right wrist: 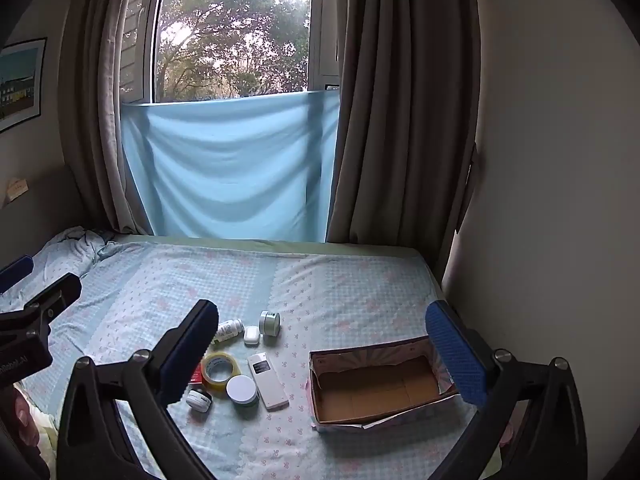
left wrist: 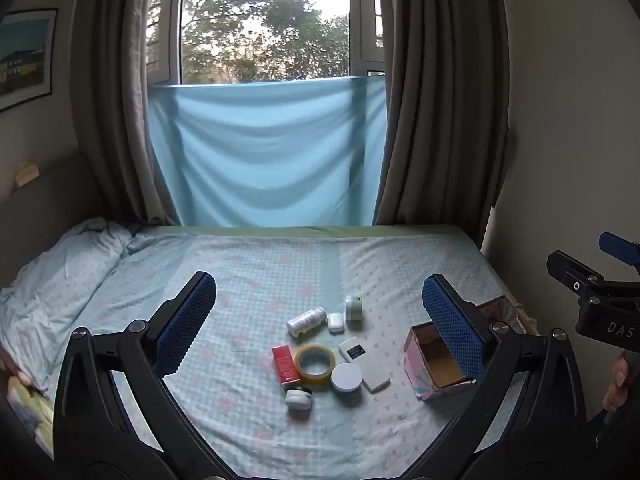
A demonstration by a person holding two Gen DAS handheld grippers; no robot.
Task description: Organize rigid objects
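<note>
Several small objects lie on the bed: a white pill bottle (left wrist: 306, 320), an earbud case (left wrist: 335, 322), a green jar (left wrist: 354, 308), a red box (left wrist: 285, 365), a tape roll (left wrist: 315, 365), a white-lidded jar (left wrist: 346, 377), a white remote (left wrist: 363, 364) and a small white jar (left wrist: 298, 397). An open empty cardboard box (right wrist: 376, 386) stands to their right. My left gripper (left wrist: 320, 332) is open and empty above the pile. My right gripper (right wrist: 324, 356) is open and empty, between the pile and the box.
The bed (right wrist: 340, 280) has a light blue patterned sheet, with rumpled bedding (left wrist: 60, 264) at the far left. A blue cloth (left wrist: 264, 152) and brown curtains (left wrist: 432, 120) hang behind it. A wall (right wrist: 560, 200) borders the bed on the right.
</note>
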